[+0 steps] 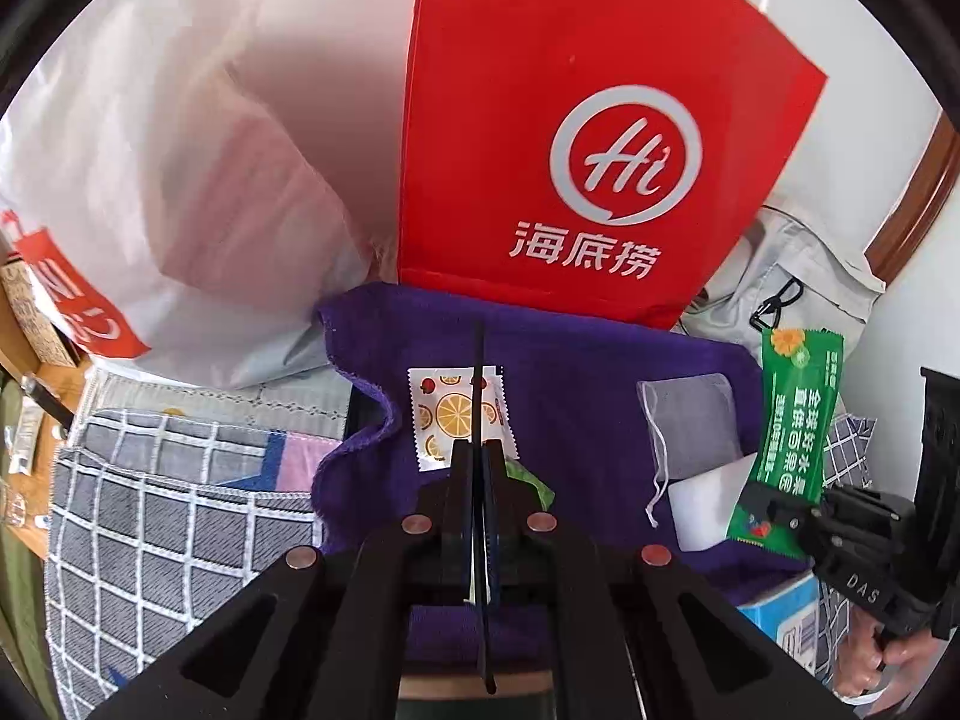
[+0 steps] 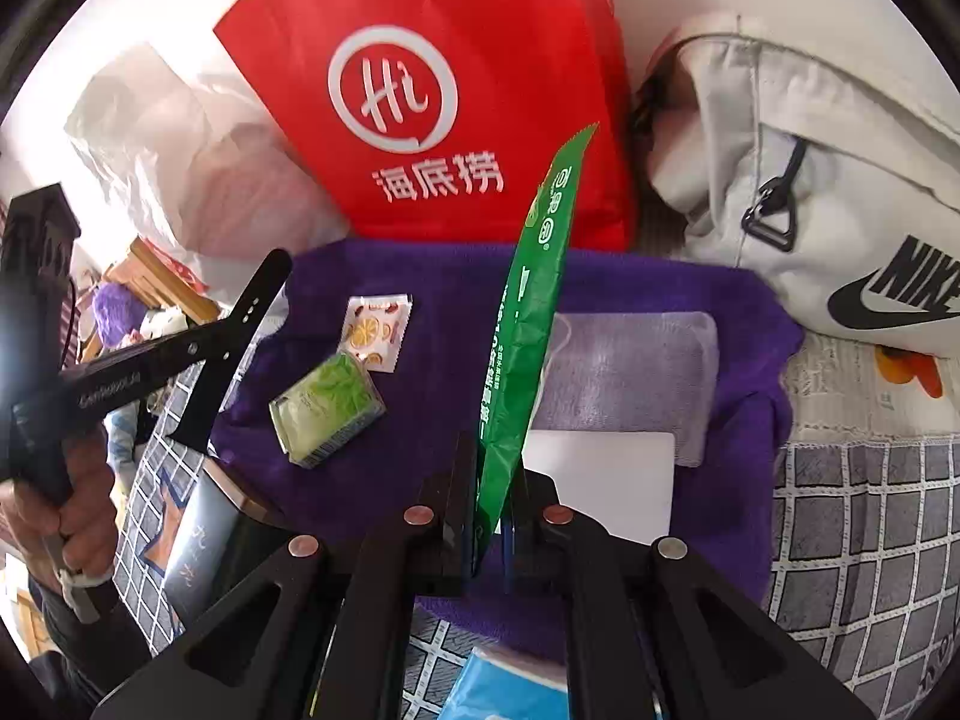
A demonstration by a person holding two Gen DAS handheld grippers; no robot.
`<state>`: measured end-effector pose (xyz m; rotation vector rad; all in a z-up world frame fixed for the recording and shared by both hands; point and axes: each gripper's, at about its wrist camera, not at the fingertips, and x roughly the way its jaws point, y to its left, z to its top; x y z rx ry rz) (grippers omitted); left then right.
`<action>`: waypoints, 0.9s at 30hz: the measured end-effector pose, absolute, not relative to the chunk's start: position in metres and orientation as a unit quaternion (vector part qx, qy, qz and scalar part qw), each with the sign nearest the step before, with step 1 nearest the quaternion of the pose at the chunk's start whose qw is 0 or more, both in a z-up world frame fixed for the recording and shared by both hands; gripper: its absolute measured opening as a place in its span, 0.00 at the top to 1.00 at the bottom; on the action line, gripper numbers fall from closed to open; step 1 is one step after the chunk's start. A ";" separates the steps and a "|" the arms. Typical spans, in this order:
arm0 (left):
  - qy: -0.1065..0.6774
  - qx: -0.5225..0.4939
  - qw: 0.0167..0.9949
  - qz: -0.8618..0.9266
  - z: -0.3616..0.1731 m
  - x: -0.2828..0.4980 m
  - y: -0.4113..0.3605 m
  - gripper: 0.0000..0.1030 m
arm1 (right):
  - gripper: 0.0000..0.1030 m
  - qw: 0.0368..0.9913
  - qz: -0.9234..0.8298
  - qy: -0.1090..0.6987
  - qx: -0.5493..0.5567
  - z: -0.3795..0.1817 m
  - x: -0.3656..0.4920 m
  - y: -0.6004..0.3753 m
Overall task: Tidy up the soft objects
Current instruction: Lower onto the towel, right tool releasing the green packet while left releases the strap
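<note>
The right gripper [image 2: 492,516] is clamped on the lower end of a green snack packet [image 2: 528,312], which stands up from the jaws and leans far and right over the purple towel [image 2: 444,312]. The left gripper [image 1: 477,480] is closed with nothing visibly between its pads; only a thin dark edge runs along its midline.

The packet looks light, thin and crinkly, so it will likely flop and could slip; a hold on its flat sealed end seems safest. On the towel lie an orange-slice printed sachet [image 1: 459,414], left of centre, a green-leaf tissue pack [image 2: 327,411] nearer, a grey drawstring pouch [image 1: 690,426] to the right and a white flat card or pad [image 2: 600,486] partly over it.

Behind stand a red paper bag [image 1: 600,120], a white plastic bag [image 1: 150,180] and a light Nike backpack [image 2: 810,180]. A blue box [image 1: 786,612] near the edge is cut off; its contents cannot be told.
</note>
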<state>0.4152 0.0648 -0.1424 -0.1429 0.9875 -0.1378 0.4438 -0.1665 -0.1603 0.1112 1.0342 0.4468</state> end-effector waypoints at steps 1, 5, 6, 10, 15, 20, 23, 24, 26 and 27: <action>0.477 -0.071 0.873 -0.070 -0.147 0.418 0.065 0.96 | 0.94 0.843 0.212 0.492 0.051 -0.162 0.445 -0.166; 0.488 -0.080 0.866 -0.079 -0.162 0.427 0.064 0.96 | 0.93 0.828 0.219 0.514 0.055 -0.177 0.451 -0.168; 0.493 -0.078 0.862 -0.081 -0.165 0.430 0.062 0.96 | 0.93 0.826 0.219 0.516 0.059 -0.179 0.452 -0.168; 0.496 -0.074 0.861 -0.085 -0.170 0.435 0.061 0.96 | 0.93 0.817 0.222 0.528 0.063 -0.189 0.455 -0.169; 0.509 -0.070 0.854 -0.082 -0.182 0.443 0.057 0.96 | 0.92 0.815 0.226 0.529 0.071 -0.191 0.457 -0.172; 0.523 -0.071 0.845 -0.082 -0.193 0.448 0.055 0.96 | 0.92 0.813 0.227 0.531 0.072 -0.190 0.456 -0.176; 0.523 -0.071 0.845 -0.082 -0.195 0.449 0.054 0.96 | 0.91 0.814 0.223 0.532 0.068 -0.189 0.457 -0.176; 0.523 -0.072 0.845 -0.082 -0.195 0.448 0.055 0.96 | 0.90 0.815 0.222 0.531 0.066 -0.189 0.456 -0.177; 0.525 -0.076 0.844 -0.083 -0.195 0.449 0.055 0.96 | 0.84 0.815 0.223 0.531 0.063 -0.188 0.456 -0.177; 0.525 -0.077 0.844 -0.082 -0.195 0.450 0.054 0.96 | 0.83 0.815 0.224 0.531 0.062 -0.188 0.456 -0.176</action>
